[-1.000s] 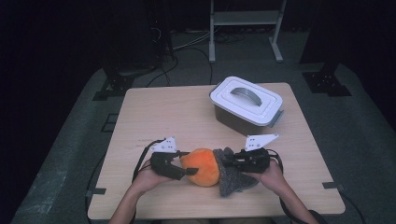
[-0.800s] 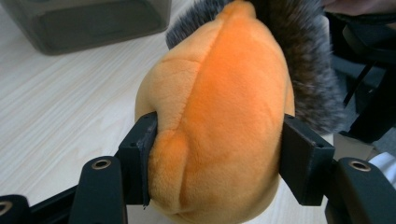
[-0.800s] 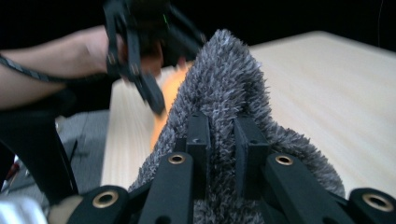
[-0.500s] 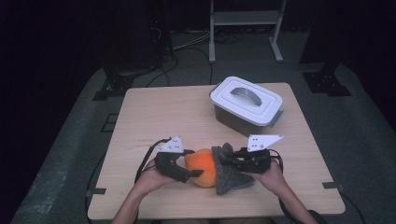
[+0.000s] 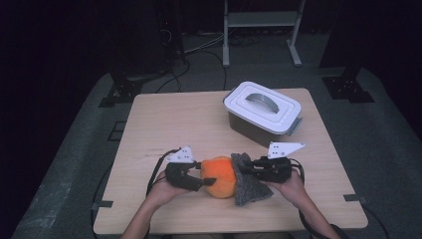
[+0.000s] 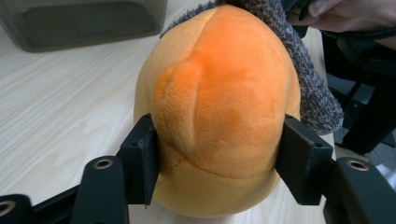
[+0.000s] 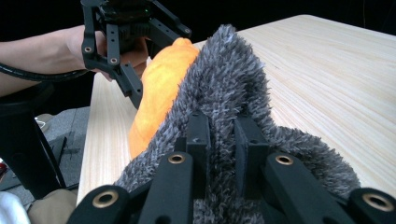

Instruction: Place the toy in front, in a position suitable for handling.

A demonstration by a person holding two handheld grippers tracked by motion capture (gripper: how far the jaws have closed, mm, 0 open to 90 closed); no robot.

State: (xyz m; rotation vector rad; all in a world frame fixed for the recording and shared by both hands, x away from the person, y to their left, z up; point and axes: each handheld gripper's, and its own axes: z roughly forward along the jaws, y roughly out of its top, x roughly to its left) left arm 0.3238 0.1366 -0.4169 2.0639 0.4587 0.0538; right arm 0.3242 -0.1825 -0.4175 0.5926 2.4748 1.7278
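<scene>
An orange plush toy [image 5: 220, 176] rests near the table's front edge, between both hands. My left gripper [image 5: 200, 178] is shut on the orange plush toy [image 6: 219, 107], its two black jaws pressing in on either side. A grey fuzzy cloth [image 5: 248, 181] lies against the toy's right side and drapes onto the table. My right gripper [image 5: 246, 169] is shut on the grey cloth [image 7: 224, 93], with a fold of it pinched between the jaws. In the right gripper view the left gripper [image 7: 128, 79] shows farther off, beside the orange plush toy [image 7: 156, 93].
A grey bin with a white handled lid [image 5: 262, 110] stands at the back right of the wooden table [image 5: 169, 124]. Dark floor, cables and a metal stand base lie beyond the table.
Both grippers and the toy have shifted a little to the left and toward the front edge. The cloth now sits closer against the toy's right side.
</scene>
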